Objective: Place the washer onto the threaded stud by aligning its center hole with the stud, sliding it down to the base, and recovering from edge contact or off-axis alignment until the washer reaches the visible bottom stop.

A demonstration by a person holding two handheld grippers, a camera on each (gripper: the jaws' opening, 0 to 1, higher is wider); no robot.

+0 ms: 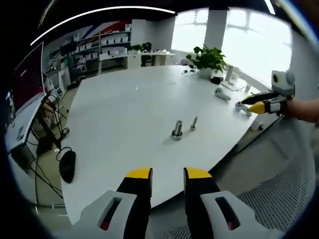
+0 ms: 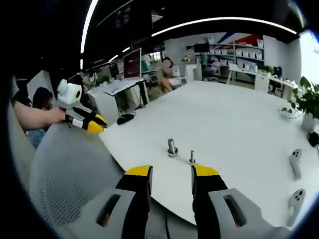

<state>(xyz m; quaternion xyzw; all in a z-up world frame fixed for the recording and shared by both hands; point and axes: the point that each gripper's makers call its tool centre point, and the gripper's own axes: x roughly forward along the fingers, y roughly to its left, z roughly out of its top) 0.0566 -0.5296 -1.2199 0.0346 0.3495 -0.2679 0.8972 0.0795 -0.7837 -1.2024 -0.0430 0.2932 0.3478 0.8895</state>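
Observation:
Two small metal pieces stand near the white table's [image 1: 124,114] front edge. One is an upright stud with a wider base [image 1: 177,130] [image 2: 172,147]. The other is a thinner bolt-like piece [image 1: 193,123] [image 2: 192,157] close beside it. No separate washer can be made out at this size. My left gripper [image 1: 168,174] hovers off the table edge, open and empty, and it also appears at the left of the right gripper view [image 2: 88,122]. My right gripper [image 2: 172,172] is likewise open and empty short of the edge, and it is seen held by a hand [image 1: 260,103].
Two white hand controllers [image 1: 223,93] [image 2: 295,162] lie on the table near a potted plant [image 1: 207,59]. A grey mesh chair [image 1: 279,194] [image 2: 65,169] stands by the table edge. A black mouse [image 1: 67,167] and a monitor [image 1: 27,79] are on a side desk.

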